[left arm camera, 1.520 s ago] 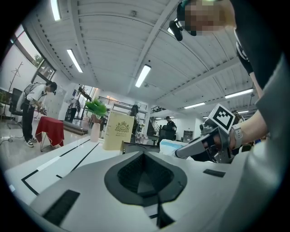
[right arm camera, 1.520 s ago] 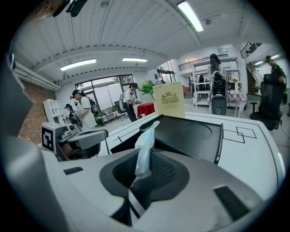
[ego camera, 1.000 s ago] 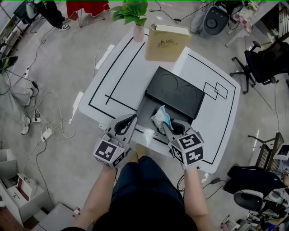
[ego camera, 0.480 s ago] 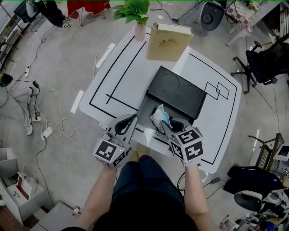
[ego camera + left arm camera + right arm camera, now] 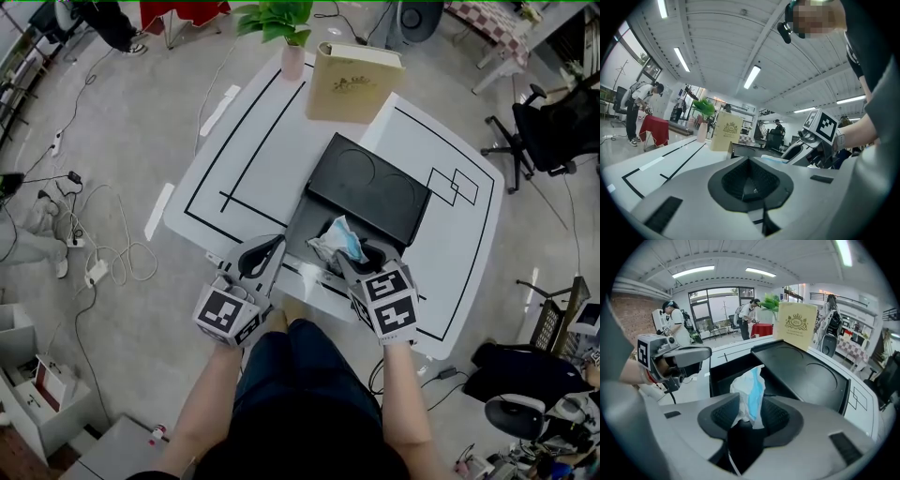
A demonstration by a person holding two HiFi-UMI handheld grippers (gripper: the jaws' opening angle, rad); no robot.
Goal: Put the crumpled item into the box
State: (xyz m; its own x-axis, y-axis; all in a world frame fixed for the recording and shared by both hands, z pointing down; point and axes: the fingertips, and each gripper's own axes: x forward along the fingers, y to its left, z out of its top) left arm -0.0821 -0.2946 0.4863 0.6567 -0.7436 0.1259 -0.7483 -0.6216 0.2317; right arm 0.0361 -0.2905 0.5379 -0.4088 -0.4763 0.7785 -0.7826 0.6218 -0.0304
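Jaws of the right gripper [image 5: 751, 414] have just been opened around the item [image 5: 749, 390], left loose between them over the box [image 5: 302, 234]; only its drop remains.

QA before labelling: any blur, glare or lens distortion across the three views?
Head view: sharp, evenly lit, table edges bowed by the wide lens. Left gripper view: heavy fisheye, black corners, ceiling lamp blown out. Right gripper view: same fisheye, crumpled item crisp.
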